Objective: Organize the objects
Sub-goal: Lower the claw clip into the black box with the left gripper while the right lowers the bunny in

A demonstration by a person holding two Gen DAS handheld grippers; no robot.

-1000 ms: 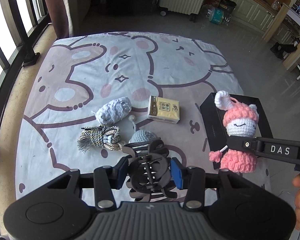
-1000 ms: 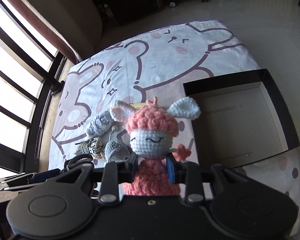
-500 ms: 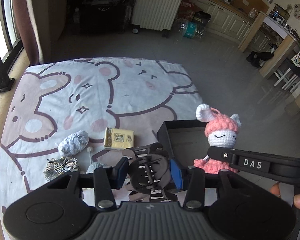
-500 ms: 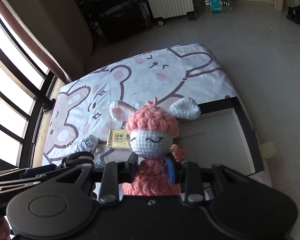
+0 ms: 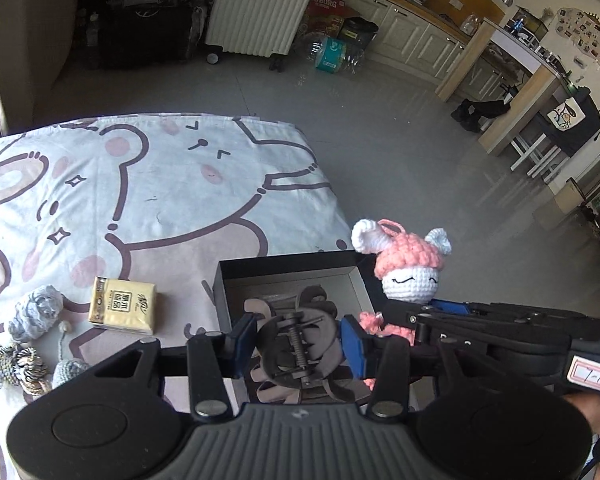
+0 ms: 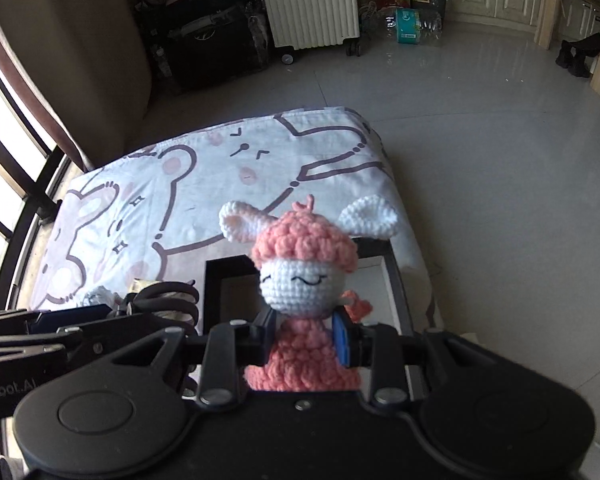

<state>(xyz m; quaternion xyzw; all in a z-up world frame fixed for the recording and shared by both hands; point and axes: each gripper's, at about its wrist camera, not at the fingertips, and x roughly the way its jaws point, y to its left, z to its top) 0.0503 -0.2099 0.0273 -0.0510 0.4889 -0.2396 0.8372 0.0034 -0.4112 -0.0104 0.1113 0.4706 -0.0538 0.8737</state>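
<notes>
Risk noted: left gripper (image 5: 298,340) clamped a hair clip (image 5: 296,344), right gripper (image 6: 302,336) a doll (image 6: 304,280) (top-heavy); crowding over the box (image 5: 288,270) invited collision.

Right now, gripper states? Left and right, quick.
Left gripper: closed on the dark hair claw clip.
Right gripper: closed on the pink crochet bunny doll.
</notes>
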